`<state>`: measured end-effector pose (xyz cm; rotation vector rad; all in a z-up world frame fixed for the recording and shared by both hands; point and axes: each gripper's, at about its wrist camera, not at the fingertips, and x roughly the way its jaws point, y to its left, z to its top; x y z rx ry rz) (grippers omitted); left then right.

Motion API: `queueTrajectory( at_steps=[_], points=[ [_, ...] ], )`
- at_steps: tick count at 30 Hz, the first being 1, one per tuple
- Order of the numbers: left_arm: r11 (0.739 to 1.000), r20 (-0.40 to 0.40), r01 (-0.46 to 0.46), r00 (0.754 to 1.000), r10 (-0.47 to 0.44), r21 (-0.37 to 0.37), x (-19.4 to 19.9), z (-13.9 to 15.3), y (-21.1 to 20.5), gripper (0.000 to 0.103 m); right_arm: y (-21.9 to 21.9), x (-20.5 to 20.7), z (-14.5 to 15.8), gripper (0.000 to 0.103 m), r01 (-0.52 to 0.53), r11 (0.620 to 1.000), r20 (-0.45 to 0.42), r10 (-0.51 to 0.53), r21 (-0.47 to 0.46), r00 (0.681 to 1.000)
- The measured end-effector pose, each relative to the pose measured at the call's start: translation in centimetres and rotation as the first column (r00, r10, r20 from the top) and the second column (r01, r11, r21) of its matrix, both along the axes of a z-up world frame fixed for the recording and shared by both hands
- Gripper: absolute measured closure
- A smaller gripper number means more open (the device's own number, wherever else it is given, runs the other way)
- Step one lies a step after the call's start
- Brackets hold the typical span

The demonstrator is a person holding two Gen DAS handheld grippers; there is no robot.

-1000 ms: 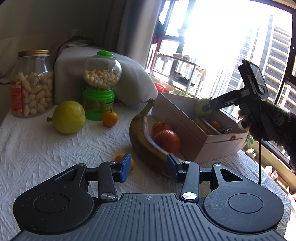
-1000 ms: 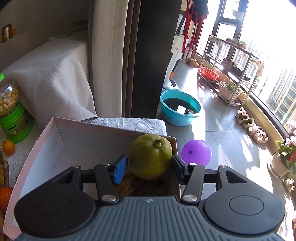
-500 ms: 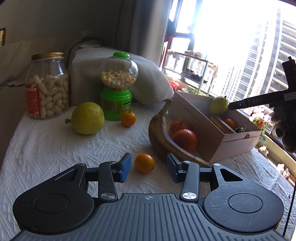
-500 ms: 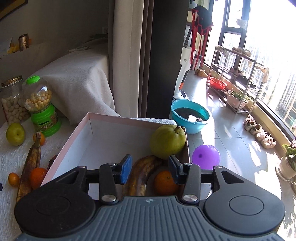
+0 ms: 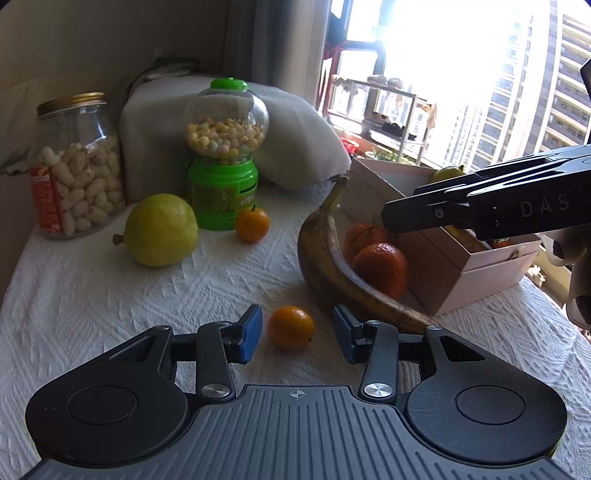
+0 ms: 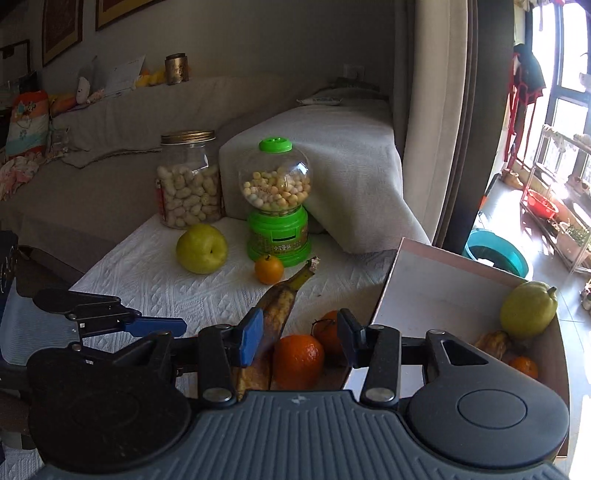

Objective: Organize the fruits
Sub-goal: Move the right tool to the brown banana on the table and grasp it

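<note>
Framing: left gripper [image 5: 297, 334], jaws spread, empty, around a small orange [image 5: 291, 327]
Right gripper [image 6: 300, 341]: parted, empty, above banana [image 6: 275, 321]
Lettering: "DAS" on its side
Dispenser [image 5: 222, 155]: label unreadable

A lived-in home, by a sunny high-rise window. Grey cloth-covered sofa [image 6: 229, 107], long beige curtain [image 6: 436, 122], framed pictures [image 6: 61, 26] on the wall. Teal plastic wash basin [image 6: 495, 254] on the tiled floor.

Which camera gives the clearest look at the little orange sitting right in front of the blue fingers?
The left wrist view: the small orange sits whole and close between the open left gripper fingers. In the right wrist view I can't find it; the gripper body seems to hide that spot.
</note>
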<state>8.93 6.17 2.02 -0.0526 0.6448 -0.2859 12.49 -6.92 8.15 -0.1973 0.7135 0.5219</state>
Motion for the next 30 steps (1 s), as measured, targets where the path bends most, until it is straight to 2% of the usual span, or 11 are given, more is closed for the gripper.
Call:
queueTrajectory(
  at_steps=[2,4,9,14,21,25,30],
  points=[
    [1.000,0.017,-0.016,1.000,0.016,-0.004,-0.3,0.2,0.7,0.054,1.3,0.1,-0.5,0.059,-0.007,1.000,-0.052,0.006,-0.018,0.999],
    [0.998,0.031,-0.064,0.997,0.065,-0.029,-0.5,0.4,2.2,0.055,2.5,-0.6,-0.9,0.059,-0.010,0.998,-0.065,0.006,-0.061,0.998],
    [0.982,0.026,-0.153,0.987,0.157,-0.108,-0.4,0.1,5.3,0.056,4.4,-3.3,-3.3,0.059,0.006,0.987,-0.004,-0.007,-0.163,1.000],
    [0.983,0.032,-0.135,0.990,0.140,-0.126,-0.9,0.1,5.5,0.056,5.2,-3.5,-4.7,0.059,0.057,0.975,0.064,-0.044,-0.216,0.997],
    [0.983,0.030,-0.116,0.992,0.121,-0.139,-1.1,-0.1,5.5,0.056,4.2,-4.7,-5.2,0.059,0.083,0.980,0.039,-0.077,-0.182,0.996],
    [0.986,0.022,-0.097,0.995,0.101,-0.139,-1.2,-0.1,5.1,0.056,3.6,-4.5,-5.7,0.067,0.092,0.984,0.004,-0.092,-0.150,0.996],
    [0.987,0.010,-0.061,0.998,0.063,-0.150,-1.8,0.4,4.4,0.056,2.7,-5.9,-4.5,0.068,0.040,0.999,-0.036,-0.041,-0.026,0.999]
  ],
)
